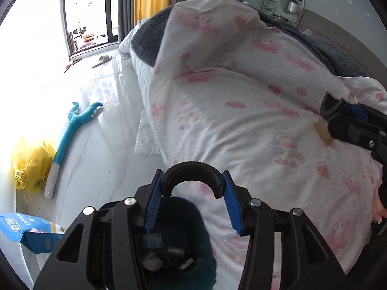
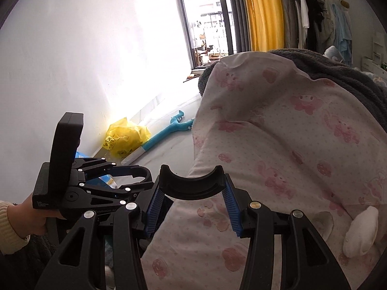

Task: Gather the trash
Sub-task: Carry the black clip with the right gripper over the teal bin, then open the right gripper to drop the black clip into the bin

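My left gripper (image 1: 192, 181) is open and empty above the edge of a bed with a pink-patterned quilt (image 1: 241, 101); it also shows at the left of the right wrist view (image 2: 135, 176). My right gripper (image 2: 192, 181) is open and empty over the quilt (image 2: 278, 145); in the left wrist view it sits at the right edge (image 1: 331, 111), beside a small tan scrap (image 1: 323, 130) lying on the quilt. A crumpled white tissue (image 2: 360, 232) lies on the quilt at the right. A yellow plastic bag (image 1: 31, 162) sits on the floor by the wall (image 2: 125, 137).
A teal long-handled toy (image 1: 72, 125) lies on the glossy white floor next to the yellow bag. A blue packet (image 1: 31, 232) lies at the lower left. A bubble-wrap sheet (image 1: 147, 137) lies by the bed. A grey blanket (image 1: 150, 38) covers the bed's far end. A slipper (image 1: 102, 60) lies by the window.
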Demonstrator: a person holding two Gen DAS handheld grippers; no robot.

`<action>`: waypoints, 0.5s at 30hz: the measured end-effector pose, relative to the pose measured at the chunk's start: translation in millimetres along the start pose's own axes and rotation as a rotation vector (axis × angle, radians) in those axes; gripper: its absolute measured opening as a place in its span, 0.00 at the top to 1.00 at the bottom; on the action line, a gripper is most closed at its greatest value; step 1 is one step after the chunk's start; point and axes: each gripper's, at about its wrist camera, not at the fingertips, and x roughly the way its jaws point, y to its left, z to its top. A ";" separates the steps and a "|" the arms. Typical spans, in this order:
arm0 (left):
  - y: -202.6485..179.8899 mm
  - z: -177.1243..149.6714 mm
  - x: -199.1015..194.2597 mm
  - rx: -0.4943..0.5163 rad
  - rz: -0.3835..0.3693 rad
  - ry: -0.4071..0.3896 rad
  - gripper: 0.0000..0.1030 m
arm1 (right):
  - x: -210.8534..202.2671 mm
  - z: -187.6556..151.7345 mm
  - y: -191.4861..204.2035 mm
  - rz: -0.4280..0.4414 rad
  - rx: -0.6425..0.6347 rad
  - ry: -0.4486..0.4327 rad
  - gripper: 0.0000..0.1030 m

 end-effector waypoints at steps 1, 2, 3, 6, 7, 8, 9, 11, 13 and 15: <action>4.9 -2.3 0.9 -0.006 0.002 0.013 0.50 | 3.3 2.0 5.6 0.010 -0.003 0.001 0.53; 9.8 -4.6 1.6 -0.012 0.006 0.024 0.50 | 6.6 3.1 10.6 0.018 -0.008 0.004 0.53; 13.5 -6.4 2.0 -0.017 0.011 0.032 0.50 | 9.5 3.8 16.0 0.023 -0.016 0.007 0.53; 27.4 -12.6 2.3 -0.034 0.020 0.055 0.50 | 18.7 5.5 30.1 0.036 -0.040 0.021 0.53; 30.3 -14.1 2.7 -0.036 0.024 0.061 0.50 | 21.6 6.0 33.8 0.041 -0.044 0.025 0.53; 33.6 -16.1 3.4 -0.038 0.028 0.068 0.50 | 24.2 6.6 36.7 0.045 -0.047 0.028 0.53; 38.0 -18.9 3.7 -0.041 0.034 0.078 0.50 | 26.8 7.4 39.7 0.049 -0.049 0.030 0.53; 46.8 -22.7 5.4 -0.049 0.040 0.096 0.50 | 31.1 9.5 44.3 0.055 -0.052 0.034 0.53; 54.6 -27.4 7.2 -0.060 0.045 0.118 0.50 | 36.2 11.1 49.7 0.061 -0.055 0.038 0.53; 61.2 -30.2 10.1 -0.069 0.047 0.140 0.50 | 40.6 12.1 54.7 0.068 -0.060 0.043 0.53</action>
